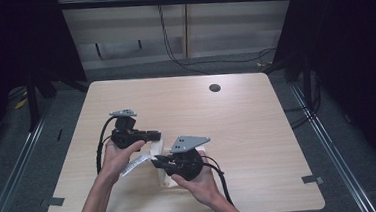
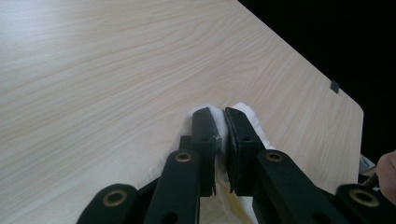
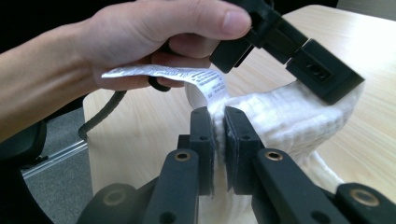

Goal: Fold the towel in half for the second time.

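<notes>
Both tongs are matte black – left tongs (image 1: 154,135), right tongs (image 1: 156,162) – each topped by a grey three-cornered plate with small holes and trailing a thick black cable. In the gripper views the link arms carry brass-coloured pivot bushings, and the flat rectangular jaws have small screw holes. Forearms bare – no sleeves, no gloves.

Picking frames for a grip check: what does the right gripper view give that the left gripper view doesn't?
Right gripper view: the printed care label sticking out of the white cloth, the left hand around the left gripper, its cable, and a strip of grey floor.
Left gripper view: a long bare stretch of table running to its far corner, with a small dark tab at that edge.
Both: a pair of black jaws nearly closed, pinching a fold of the same cloth above the light wood table.
</notes>
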`<state>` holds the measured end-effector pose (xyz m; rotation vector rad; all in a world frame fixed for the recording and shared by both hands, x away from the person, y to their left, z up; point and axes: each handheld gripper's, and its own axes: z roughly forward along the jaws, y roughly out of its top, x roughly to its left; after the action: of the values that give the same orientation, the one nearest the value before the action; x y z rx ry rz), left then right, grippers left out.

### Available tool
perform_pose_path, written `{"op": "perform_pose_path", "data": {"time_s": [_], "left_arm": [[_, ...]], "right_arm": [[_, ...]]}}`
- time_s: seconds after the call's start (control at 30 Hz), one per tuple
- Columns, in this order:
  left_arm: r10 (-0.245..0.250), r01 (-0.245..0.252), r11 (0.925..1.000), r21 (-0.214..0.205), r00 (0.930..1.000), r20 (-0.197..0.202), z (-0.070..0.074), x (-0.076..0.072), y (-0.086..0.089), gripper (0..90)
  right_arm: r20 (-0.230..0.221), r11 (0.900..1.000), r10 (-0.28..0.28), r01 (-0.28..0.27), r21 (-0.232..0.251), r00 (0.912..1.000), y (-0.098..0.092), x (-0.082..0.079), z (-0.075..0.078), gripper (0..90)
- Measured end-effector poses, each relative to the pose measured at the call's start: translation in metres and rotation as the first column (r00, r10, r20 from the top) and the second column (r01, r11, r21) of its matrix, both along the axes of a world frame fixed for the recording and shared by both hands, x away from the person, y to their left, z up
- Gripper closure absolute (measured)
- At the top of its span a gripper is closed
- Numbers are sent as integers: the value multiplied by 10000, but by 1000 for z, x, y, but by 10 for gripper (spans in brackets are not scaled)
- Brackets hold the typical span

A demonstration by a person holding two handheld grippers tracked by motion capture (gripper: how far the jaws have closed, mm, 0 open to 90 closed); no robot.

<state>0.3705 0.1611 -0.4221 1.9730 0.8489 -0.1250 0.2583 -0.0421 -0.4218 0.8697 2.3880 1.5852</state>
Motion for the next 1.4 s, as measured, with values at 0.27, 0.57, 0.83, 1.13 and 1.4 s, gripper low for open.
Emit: {"op": "perform_pose_path", "data": {"time_s": [0.27,0.57,0.83,1.13,1.4], "left_arm": [[-293,294,9996,32,9995,-119,-5,3,-18,823],[-537,552,9974,463,9980,-339,-18,8,-42,828],[-635,654,9972,357,9967,-510,-22,8,-59,828],[-1035,1064,9930,508,9930,-563,-29,7,-90,828],[-1325,1380,9881,685,9880,-800,-42,1,-106,827]], "right_arm": [[103,9990,-429,428,91,9990,-18,-7,-4,829],[-240,9955,-940,938,-86,9953,-41,-9,-16,826],[-334,9934,-1141,1136,-175,9929,-55,-12,-21,793],[-591,9889,-1394,1359,-600,9885,-80,-18,-27,799],[-912,9847,-1455,1352,-1102,9851,-91,-26,-43,776]]}}
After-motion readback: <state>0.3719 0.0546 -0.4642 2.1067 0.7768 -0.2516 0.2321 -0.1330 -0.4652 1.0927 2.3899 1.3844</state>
